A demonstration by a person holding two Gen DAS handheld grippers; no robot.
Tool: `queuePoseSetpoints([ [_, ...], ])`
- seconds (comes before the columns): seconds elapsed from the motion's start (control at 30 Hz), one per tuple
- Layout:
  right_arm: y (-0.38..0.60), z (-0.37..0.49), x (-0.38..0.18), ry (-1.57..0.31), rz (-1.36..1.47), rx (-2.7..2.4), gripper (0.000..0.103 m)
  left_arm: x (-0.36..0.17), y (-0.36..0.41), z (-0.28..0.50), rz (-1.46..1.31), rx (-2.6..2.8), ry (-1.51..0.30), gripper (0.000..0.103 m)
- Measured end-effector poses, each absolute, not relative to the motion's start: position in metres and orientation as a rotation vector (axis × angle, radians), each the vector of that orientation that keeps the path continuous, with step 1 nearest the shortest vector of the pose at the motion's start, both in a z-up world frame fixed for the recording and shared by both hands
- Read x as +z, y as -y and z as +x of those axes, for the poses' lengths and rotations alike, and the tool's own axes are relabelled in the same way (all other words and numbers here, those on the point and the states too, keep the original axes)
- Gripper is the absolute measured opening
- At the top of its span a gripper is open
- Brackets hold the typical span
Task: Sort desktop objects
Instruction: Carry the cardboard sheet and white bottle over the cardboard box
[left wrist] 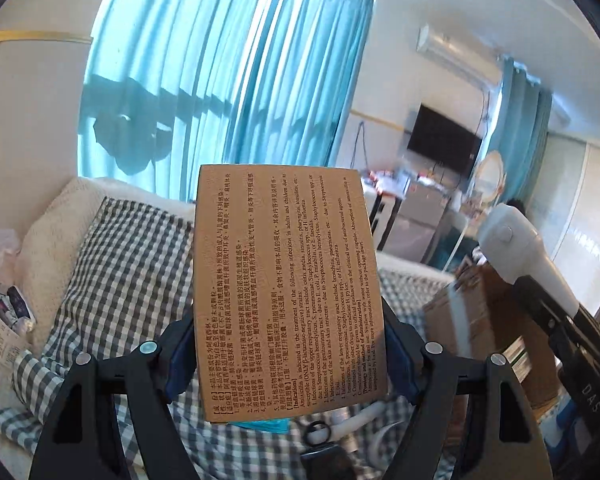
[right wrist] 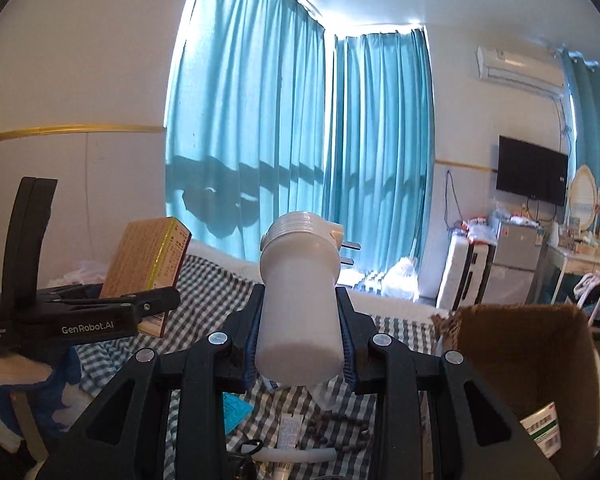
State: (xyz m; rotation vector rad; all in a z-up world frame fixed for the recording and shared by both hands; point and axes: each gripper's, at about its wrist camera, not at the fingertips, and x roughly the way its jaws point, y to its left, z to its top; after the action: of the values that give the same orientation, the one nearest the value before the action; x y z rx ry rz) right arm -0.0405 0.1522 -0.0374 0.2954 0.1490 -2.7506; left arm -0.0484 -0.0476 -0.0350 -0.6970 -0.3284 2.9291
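Observation:
My left gripper (left wrist: 288,354) is shut on a brown medicine box (left wrist: 286,280) with printed text, held upright in the air; it also shows in the right wrist view (right wrist: 146,264) at the left. My right gripper (right wrist: 300,344) is shut on a white cylindrical plug adapter (right wrist: 298,292) with two metal prongs, held above the checkered cloth (right wrist: 220,280). In the left wrist view the adapter (left wrist: 516,240) is at the right, above a cardboard box (left wrist: 480,320).
An open cardboard box (right wrist: 520,360) at the right holds a green-and-white medicine box (right wrist: 542,426). Small items lie on the cloth below: a teal packet (right wrist: 234,412), a tube (right wrist: 290,432), beads (right wrist: 340,436). A bed with cushions and blue curtains are behind.

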Motion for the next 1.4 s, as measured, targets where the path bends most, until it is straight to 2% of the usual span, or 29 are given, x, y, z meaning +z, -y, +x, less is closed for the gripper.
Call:
queuePoseSetpoints([
  [0.5,-0.184,0.019,0.028,-0.173,0.114,-2.838,0.031,0.033,-0.006,-0.006,-0.487,2.838,0.182,0.079],
  [0.87,-0.226,0.023,0.037,-0.129,0.098,-2.884,0.031,0.064,-0.061,-0.012,-0.432,2.754,0.12,0.079],
  [1.03,-0.257,0.013,0.024,-0.13,0.15,-2.936,0.031,0.06,-0.101,-0.025,-0.451,2.699,0.097,0.079],
  [1.2,-0.296,0.005,0.017,-0.091,0.175,-2.992,0.025,0.044,-0.141,-0.046,-0.525,2.627,0.104,0.079],
  [1.3,-0.317,-0.01,0.005,-0.063,0.246,-3.022,0.017,0.031,-0.166,-0.061,-0.579,2.587,0.082,0.079],
  [1.4,-0.342,-0.034,-0.019,0.014,0.364,-3.034,0.016,0.012,-0.189,-0.078,-0.648,2.536,0.078,0.079],
])
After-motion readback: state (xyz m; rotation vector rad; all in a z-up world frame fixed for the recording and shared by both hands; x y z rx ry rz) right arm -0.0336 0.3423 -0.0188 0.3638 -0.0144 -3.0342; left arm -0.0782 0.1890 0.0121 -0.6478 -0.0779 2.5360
